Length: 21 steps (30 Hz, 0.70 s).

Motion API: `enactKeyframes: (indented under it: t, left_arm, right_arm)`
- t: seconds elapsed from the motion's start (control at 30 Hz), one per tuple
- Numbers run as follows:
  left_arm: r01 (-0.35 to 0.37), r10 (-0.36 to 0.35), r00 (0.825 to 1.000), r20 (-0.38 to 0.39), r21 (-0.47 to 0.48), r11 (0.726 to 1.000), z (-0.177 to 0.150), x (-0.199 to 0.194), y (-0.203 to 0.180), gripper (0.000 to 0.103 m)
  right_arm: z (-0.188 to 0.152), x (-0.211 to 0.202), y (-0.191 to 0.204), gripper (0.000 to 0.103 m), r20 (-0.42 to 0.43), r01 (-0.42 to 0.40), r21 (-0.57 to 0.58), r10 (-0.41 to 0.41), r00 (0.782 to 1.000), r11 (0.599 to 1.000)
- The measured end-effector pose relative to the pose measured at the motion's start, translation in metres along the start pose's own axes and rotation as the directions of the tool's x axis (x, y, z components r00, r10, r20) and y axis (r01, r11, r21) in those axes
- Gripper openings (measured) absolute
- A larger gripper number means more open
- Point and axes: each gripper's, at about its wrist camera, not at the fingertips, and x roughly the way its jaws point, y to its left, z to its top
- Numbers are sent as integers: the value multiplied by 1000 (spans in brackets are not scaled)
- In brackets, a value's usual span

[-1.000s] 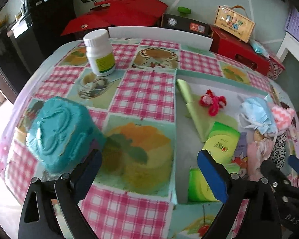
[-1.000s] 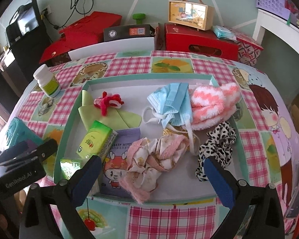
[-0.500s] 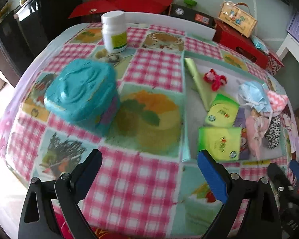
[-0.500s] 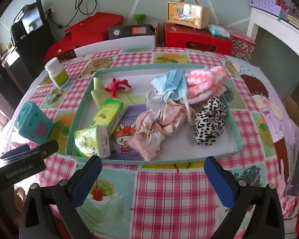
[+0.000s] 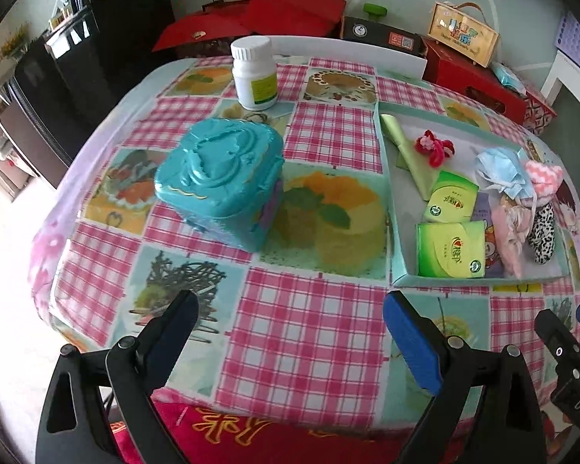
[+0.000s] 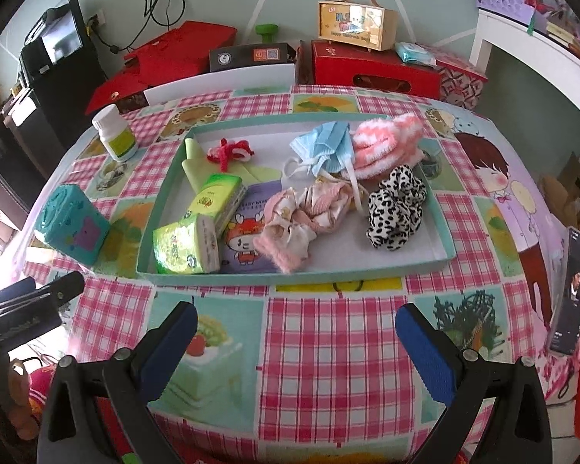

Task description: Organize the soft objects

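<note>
Green tissue packs (image 6: 197, 228): two in tray (image 6: 290, 276); leopard scrunchie (image 6: 396, 208): one.

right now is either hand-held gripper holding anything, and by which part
Nothing is held. The left hand-held gripper and the right hand-held gripper are both open over the tablecloth, short of the tray of soft items.

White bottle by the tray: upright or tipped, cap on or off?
Upright with its cap on. The white bottle stands on its base on the tablecloth, outside the tray, white cap on top.
</note>
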Motion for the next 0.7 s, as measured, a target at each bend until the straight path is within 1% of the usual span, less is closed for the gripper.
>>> enactKeyframes:
  t: [0.17, 0.33, 0.7]
  left_arm:
    - [-24, 24, 1000, 2, 48, 999, -5, -2, -1, 96]
    - [-49, 47, 999, 25, 90, 995, -12, -9, -3, 96]
    - [-59, 53, 997, 58, 108, 992, -19, -9, -7, 96]
  right_arm:
    - [-3, 1, -1, 103, -14, 3, 10, -3, 1000, 1000]
    - [-6, 0, -2, 103, -22, 7, 17, -7, 1000, 1000]
    - [-8, 2, -2, 103, -29, 7, 17, -7, 1000, 1000]
